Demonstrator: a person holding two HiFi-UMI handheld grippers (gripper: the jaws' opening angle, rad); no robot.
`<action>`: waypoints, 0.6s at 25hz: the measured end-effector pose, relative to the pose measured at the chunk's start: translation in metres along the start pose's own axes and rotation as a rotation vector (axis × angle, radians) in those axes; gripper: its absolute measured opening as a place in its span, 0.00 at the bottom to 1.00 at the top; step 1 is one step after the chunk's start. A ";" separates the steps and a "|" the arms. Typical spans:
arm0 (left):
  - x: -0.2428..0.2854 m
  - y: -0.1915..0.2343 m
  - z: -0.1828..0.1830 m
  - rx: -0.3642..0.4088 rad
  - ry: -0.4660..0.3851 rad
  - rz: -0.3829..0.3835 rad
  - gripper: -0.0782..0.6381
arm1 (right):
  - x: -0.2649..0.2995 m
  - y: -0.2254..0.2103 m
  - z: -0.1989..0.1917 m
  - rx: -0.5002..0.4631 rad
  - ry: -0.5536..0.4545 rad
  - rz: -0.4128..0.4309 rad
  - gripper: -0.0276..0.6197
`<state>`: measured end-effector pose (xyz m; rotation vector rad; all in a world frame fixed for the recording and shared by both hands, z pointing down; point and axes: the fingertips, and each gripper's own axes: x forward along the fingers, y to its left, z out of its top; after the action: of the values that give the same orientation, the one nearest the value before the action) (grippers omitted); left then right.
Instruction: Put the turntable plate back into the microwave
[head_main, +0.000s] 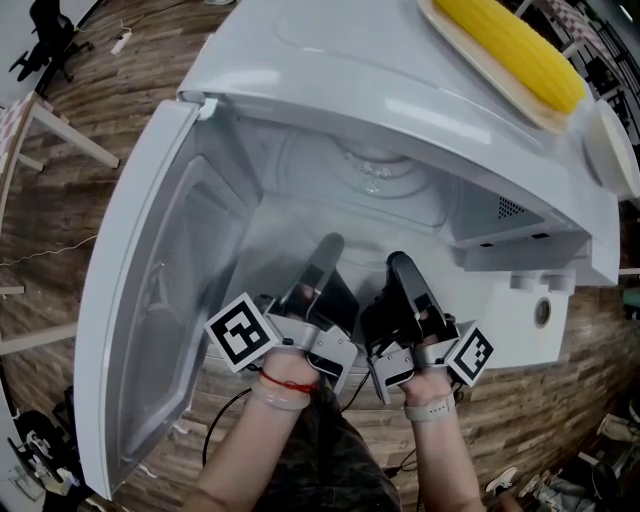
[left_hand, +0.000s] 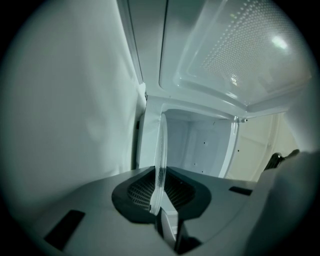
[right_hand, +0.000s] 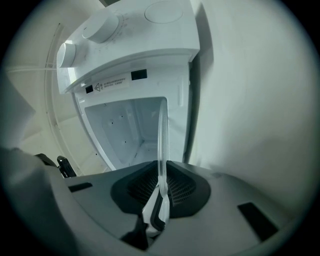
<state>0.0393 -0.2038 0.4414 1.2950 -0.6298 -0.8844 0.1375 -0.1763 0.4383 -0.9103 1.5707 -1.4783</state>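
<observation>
Together, the left gripper (left_hand: 161, 200) and right gripper (right_hand: 161, 197) each pinch the clear round glass turntable plate (left_hand: 160, 150) at the open white microwave (head_main: 400, 90)

The left gripper (head_main: 328, 246) and right gripper (head_main: 400, 263) each have 2 long black jaws, a grey body and a white marker cube (head_main: 241, 332) printed with black squares. A red cord (head_main: 290, 383) rings the left wrist and a pale strap (head_main: 430, 408) the right. The trousers (head_main: 330, 462) are dark and patterned.

Clear glass turntable plate (left_hand: 160, 155), gripped at rim, partly inside open white microwave (head_main: 380, 85).
</observation>
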 end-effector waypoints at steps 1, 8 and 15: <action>0.001 0.000 0.000 -0.001 0.000 0.001 0.16 | -0.001 0.000 -0.003 -0.001 0.010 -0.001 0.12; 0.010 0.001 -0.001 0.021 0.025 0.010 0.16 | 0.004 -0.002 -0.022 0.002 0.080 0.007 0.12; 0.010 -0.001 0.000 0.046 0.017 0.014 0.16 | 0.008 -0.004 -0.018 -0.013 0.067 0.008 0.12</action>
<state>0.0443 -0.2120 0.4401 1.3366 -0.6480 -0.8512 0.1182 -0.1758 0.4420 -0.8682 1.6324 -1.5088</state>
